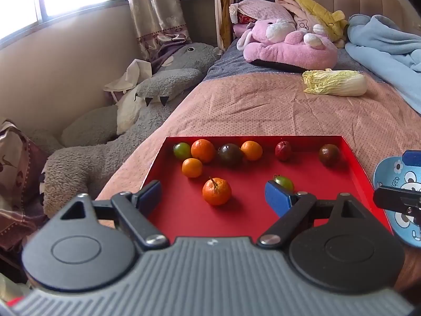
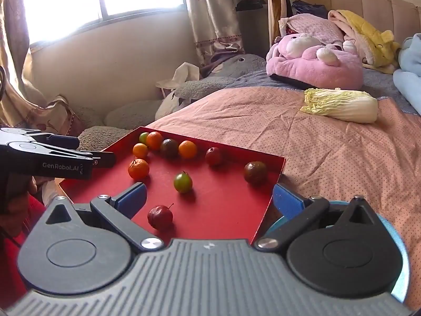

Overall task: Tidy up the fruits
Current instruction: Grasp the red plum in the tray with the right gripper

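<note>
You held the left gripper (image 1: 213,197) and right gripper (image 2: 210,200) fully released, grasping nothing, above the red tray's (image 1: 352,173) near edge; most fruits (image 1: 202,150) clustered along its far edge.

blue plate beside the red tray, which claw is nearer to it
Right. The right claw sits directly over the blue plate's edge at the tray's corner; the left claw hangs over the tray's opposite side, by an orange.
</note>
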Motion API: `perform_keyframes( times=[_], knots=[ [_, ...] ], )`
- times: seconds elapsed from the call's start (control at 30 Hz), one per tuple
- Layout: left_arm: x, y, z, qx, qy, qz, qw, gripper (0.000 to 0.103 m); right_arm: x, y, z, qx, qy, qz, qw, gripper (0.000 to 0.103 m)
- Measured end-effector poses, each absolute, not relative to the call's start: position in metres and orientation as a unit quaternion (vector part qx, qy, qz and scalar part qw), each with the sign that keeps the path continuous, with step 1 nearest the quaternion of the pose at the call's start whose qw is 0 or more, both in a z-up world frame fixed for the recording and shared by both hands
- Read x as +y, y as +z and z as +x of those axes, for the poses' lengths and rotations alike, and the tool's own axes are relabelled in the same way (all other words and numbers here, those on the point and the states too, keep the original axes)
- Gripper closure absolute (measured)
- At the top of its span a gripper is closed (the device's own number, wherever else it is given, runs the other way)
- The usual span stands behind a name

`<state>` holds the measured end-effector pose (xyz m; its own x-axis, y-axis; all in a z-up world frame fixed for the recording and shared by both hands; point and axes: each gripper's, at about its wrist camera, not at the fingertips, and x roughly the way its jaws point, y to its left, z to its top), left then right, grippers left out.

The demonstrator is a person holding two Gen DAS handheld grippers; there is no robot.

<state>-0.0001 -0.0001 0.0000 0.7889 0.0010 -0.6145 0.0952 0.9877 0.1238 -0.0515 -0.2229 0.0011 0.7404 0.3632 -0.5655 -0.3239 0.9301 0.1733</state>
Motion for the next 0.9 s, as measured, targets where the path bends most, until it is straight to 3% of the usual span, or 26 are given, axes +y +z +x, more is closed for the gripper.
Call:
perform_keyframes(
  times=[0.13,0.47,0.77,0.9],
  knots=[
    [0.001,-0.001,-0.001,0.328,-0.023,0.069,0.942,0.016,-0.216,-0.004,-0.046,0.316,0.192,0.025,0.929,0.003],
    [0.008,-0.003,0.004,0.333,-0.025,0.059,0.941,0.016,-0.191,-0.022,-0.033,0.340,0.211,-0.023,0.916,0.030],
    [0.007,-0.010,0.013,0.352,-0.019,0.060,0.934,0.016,-0.150,-0.050,-0.024,0.382,0.257,-0.038,0.887,0.041],
    [0.011,-0.015,0.022,0.366,-0.017,0.058,0.929,0.016,-0.141,-0.064,-0.013,0.399,0.255,-0.038,0.880,0.051]
  ],
)
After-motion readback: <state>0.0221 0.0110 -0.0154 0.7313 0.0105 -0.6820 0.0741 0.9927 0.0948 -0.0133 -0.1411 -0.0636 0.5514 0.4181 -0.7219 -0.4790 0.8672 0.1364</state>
